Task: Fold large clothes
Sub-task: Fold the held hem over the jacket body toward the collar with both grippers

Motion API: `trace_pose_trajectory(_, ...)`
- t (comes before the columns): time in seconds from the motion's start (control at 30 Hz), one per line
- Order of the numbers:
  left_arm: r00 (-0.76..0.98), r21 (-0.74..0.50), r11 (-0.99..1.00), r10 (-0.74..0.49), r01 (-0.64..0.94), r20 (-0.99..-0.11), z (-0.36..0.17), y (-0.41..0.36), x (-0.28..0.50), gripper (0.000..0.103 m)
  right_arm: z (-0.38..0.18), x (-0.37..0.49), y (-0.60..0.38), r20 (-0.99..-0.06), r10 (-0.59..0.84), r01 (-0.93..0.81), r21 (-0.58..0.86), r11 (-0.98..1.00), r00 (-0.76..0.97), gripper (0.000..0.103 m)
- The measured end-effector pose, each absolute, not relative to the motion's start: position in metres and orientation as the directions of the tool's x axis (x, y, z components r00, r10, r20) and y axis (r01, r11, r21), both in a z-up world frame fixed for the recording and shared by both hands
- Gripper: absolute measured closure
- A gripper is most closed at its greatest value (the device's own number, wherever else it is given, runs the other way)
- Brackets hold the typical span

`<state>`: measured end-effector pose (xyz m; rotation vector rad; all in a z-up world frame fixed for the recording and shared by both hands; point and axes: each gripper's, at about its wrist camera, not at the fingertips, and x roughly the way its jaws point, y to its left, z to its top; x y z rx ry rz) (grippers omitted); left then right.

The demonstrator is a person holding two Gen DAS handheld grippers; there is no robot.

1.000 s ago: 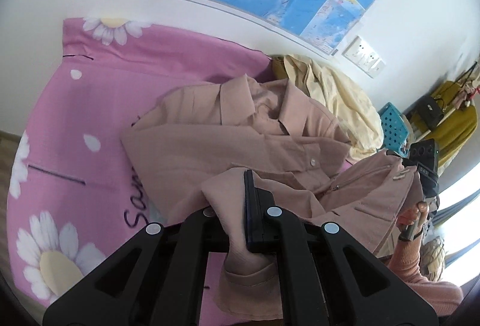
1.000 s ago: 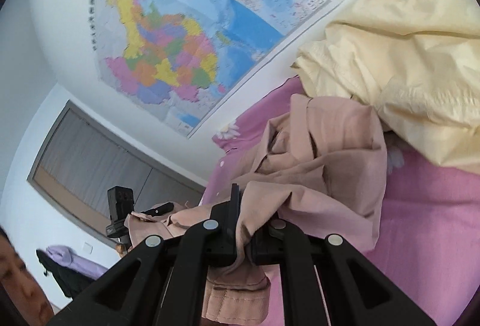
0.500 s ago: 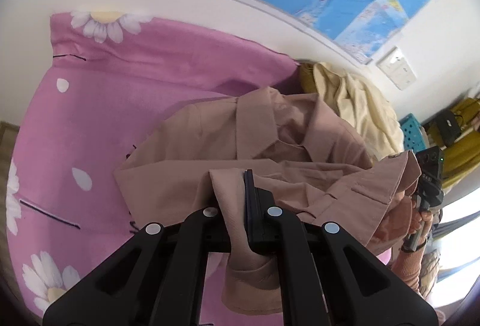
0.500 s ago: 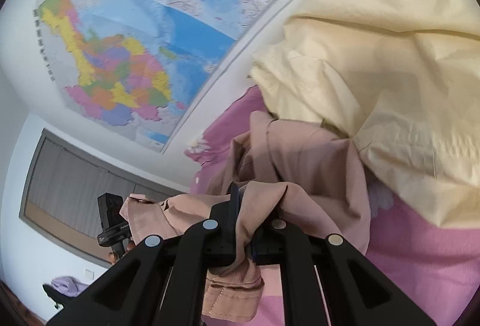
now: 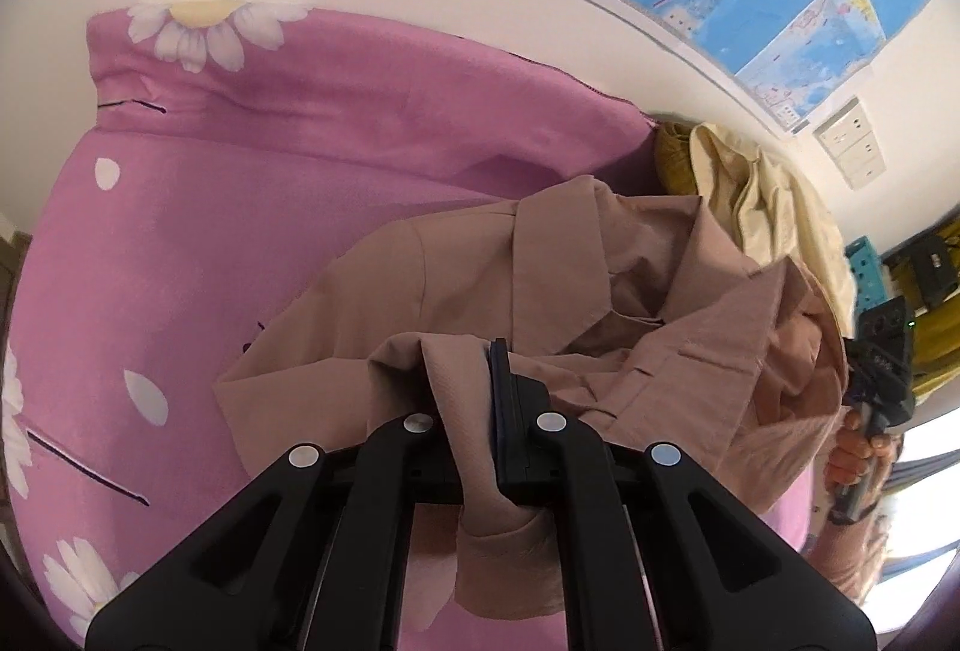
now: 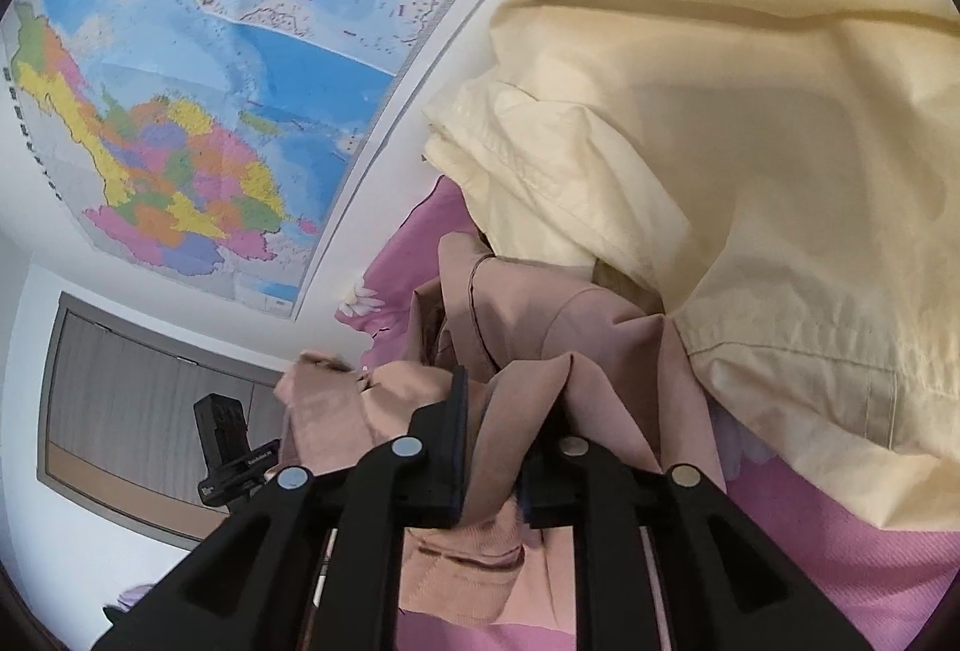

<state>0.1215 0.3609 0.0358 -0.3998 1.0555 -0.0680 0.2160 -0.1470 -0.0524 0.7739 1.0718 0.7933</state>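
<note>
The dusty-pink collared cotton jacket (image 5: 540, 303) lies on the pink daisy-print bed sheet (image 5: 252, 231), its collar toward twelve o'clock and its hem carried up over its body by both grippers. The left gripper (image 5: 474, 411) is clamped tight on a fold of hem cloth. The right gripper (image 6: 492, 447) has just been opening: its jaws stand slightly apart, with a loose bunch of the pink cloth between them that looks no longer pinched.

The main risk is an uneven fold. If the right side drops free while the left one keeps its grip, the hem edge may land skewed, or slump into the crumpled heap already bunching at the right gripper's eleven o'clock. The loose cloth could also snag on a pad as that gripper draws away and drag the layer out of line. The cream-yellow crumpled garment (image 6: 720, 171), just beside the jacket at the right gripper's one o'clock, may catch under the folded edge.
</note>
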Motion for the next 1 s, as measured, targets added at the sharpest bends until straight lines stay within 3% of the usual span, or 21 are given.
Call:
trace_pose_trajectory(0.23,0.525,-0.259,0.957,-0.156,-0.130,-0.836,0.034,0.343,0.123,0.096,-0.056,0.218,-0.143,-0.457,0.848,-0.166,0.845,0.508,0.268,0.084)
trace_pose_trajectory(0.4,0.537,-0.240,0.963,-0.139,-0.121,-0.832,0.034,0.339,0.123,0.094,-0.049,0.215,-0.146,-0.438,0.854,-0.172,0.853,0.494,0.280,0.059)
trace_pose_trajectory(0.6,0.541,-0.230,0.966,-0.132,-0.118,-0.830,0.032,0.339,0.122,0.093,-0.027,0.208,-0.150,-0.418,0.852,-0.231,0.837,0.496,0.315,0.049)
trace_pose_trajectory(0.73,0.547,-0.221,0.969,-0.126,-0.112,-0.827,0.034,0.337,0.121,0.092,-0.011,0.195,-0.143,-0.456,0.819,-0.323,0.761,0.562,0.348,0.043)
trace_pose_trajectory(0.87,0.550,-0.222,0.969,-0.130,-0.104,-0.825,0.036,0.335,0.120,0.090,0.004,0.177,-0.128,-0.508,0.769,-0.445,0.627,0.639,0.387,0.030)
trace_pose_trajectory(1.0,0.547,-0.247,0.964,-0.154,-0.102,-0.823,0.036,0.339,0.119,0.083,0.011,0.154,-0.099,-0.599,0.651,-0.567,0.362,0.740,0.467,0.022)
